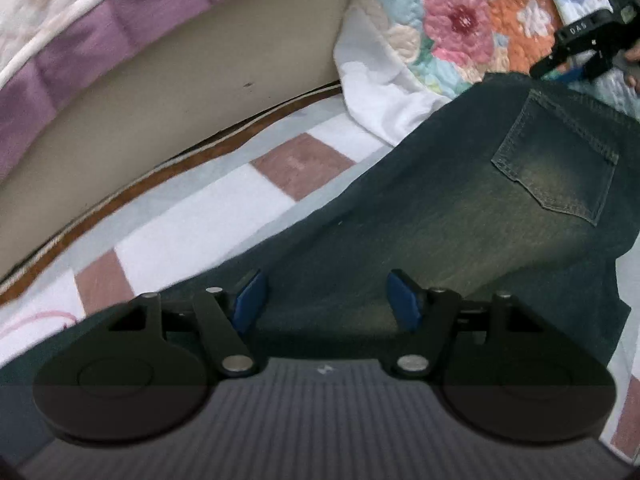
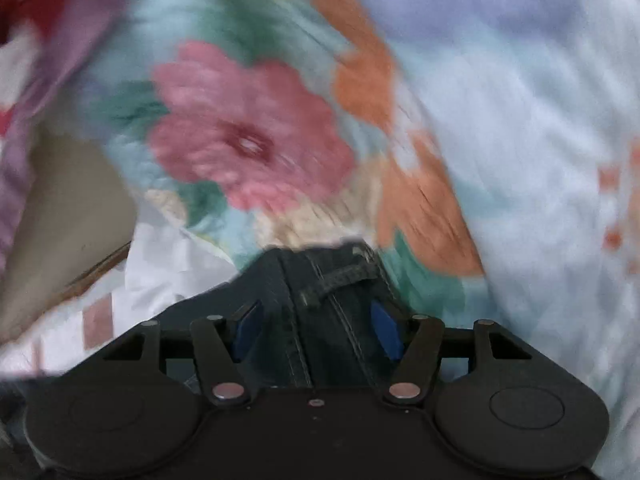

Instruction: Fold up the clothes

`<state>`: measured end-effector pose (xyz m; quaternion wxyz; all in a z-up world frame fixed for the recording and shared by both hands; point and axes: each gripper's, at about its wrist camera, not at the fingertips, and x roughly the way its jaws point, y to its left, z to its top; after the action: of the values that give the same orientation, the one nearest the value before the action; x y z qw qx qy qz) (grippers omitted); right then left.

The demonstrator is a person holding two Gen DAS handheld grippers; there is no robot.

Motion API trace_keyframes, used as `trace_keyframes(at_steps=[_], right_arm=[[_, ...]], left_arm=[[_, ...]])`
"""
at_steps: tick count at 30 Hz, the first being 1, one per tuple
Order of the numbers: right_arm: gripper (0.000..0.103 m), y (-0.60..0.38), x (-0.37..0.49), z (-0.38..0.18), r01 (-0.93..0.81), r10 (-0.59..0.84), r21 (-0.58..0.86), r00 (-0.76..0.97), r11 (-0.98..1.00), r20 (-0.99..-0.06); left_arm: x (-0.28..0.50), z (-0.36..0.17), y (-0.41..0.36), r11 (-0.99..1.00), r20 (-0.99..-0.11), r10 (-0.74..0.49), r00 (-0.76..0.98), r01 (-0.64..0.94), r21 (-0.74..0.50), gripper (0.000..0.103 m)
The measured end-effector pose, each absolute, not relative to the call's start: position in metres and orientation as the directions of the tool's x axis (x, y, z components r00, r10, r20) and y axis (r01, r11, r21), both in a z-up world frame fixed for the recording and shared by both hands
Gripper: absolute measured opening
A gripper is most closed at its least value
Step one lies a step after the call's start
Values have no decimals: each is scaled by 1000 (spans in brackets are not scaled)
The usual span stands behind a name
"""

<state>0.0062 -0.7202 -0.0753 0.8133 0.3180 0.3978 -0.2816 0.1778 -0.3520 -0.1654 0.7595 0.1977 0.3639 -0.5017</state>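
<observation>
Left gripper (image 1: 326, 300), black linkage with blue pads: jaws standing apart, nothing pinched, angled downward. Right gripper (image 2: 316, 330), same black build with blue pads: jaws apart, straddling a seamed denim edge, pads (image 2: 386, 334) not pressing on it. Seen from left wrist view at upper right, fingers of a hand (image 1: 632, 56) behind it.

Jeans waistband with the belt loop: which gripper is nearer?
Right. The right gripper straddles the waistband, jaws open. The left gripper hovers open over the jeans farther down, below the back pocket.
</observation>
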Motion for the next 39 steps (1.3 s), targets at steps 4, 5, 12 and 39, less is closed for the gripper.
trace_keyframes(at_steps=[4,5,12,39], right_arm=[[71,-732,1,-82,740,-208,348,544,576,-813],[71,-735,2,-84,749,-229,331,534,574,-814],[77,-757,17,-112,690,-178,261,495,675,-850],[14,-576,-78,-45,220,-171,-11,723,975,-669]], left_arm=[[181,-171,-341,428,-743,-630,225,900,-90,68],[181,-172,-341,422,-743,-631,223,902,-87,68],[189,-172,-344,404,-744,-641,188,907,-120,71],[132,-158,-386,232,-687,-723,73,962,-142,71]])
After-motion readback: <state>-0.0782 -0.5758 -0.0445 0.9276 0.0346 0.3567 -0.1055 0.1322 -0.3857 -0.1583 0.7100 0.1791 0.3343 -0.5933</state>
